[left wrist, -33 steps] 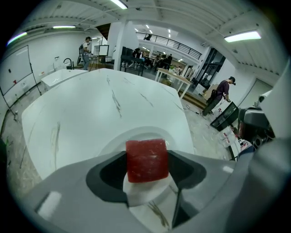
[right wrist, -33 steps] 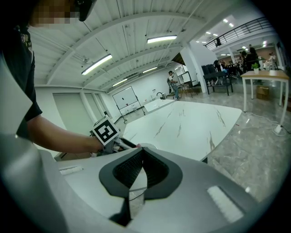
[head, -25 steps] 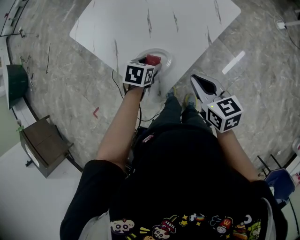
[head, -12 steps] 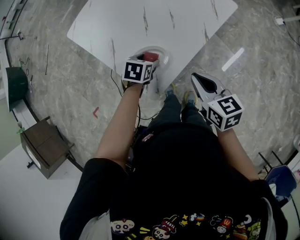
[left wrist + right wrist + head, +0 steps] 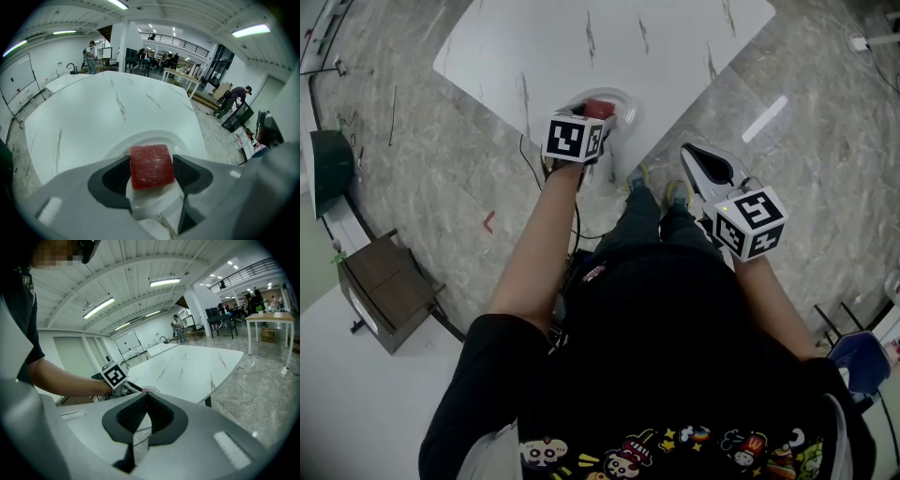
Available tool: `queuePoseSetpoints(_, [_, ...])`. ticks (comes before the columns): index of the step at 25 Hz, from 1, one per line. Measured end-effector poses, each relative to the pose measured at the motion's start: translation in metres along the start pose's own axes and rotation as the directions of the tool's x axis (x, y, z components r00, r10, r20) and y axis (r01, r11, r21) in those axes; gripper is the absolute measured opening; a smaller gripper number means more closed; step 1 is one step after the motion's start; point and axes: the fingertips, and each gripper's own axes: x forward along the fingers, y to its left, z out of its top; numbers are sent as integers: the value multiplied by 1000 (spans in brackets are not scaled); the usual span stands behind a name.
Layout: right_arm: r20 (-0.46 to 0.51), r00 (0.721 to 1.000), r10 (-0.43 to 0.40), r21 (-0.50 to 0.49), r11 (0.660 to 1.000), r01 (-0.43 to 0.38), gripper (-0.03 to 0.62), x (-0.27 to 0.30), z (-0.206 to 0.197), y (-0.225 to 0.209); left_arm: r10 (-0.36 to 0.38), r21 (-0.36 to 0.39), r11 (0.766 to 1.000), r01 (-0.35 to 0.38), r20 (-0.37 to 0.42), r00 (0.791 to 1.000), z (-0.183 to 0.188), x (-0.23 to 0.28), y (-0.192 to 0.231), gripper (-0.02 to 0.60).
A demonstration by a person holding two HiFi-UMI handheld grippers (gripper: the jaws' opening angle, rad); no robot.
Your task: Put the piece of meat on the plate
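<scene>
Piece of meat [image 5: 151,165]: only top & front face show in left gripper view. Underside is hidden, so can't tell if it touches the plate [image 5: 146,137] or hangs just above it. Left tongs [image 5: 151,169] block the plate's near rim w/ their own body. In head view the marker cube [image 5: 575,139] covers most of those tongs & part of the plate, and the meat is just a red bit past the cube. Meat is a red, blocky chunk w/ a roughly square face, faint pale flecks, slight sheen. Left tongs are clenched on it, one jaw each side, over the plate's middle. Plate sits at the worktop [image 5: 89,117] corner nearest the person. Right tongs [image 5: 143,401] are closed w/ nothing btwn the jaws, held off the worktop over the floor [image 5: 787,169].
</scene>
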Motion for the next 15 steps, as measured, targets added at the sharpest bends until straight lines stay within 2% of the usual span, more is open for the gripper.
queuePoseSetpoints(11, [7,1000,14,-18,1000,-14,26,4,6,1,-4,-25,1000,6,69,998,8,-26,3,389])
queuePoseSetpoints(15, [5,1000,28,-48,998,-28,25,7,11,9,27,-25,999,-24,161,987,18,-63,3,287])
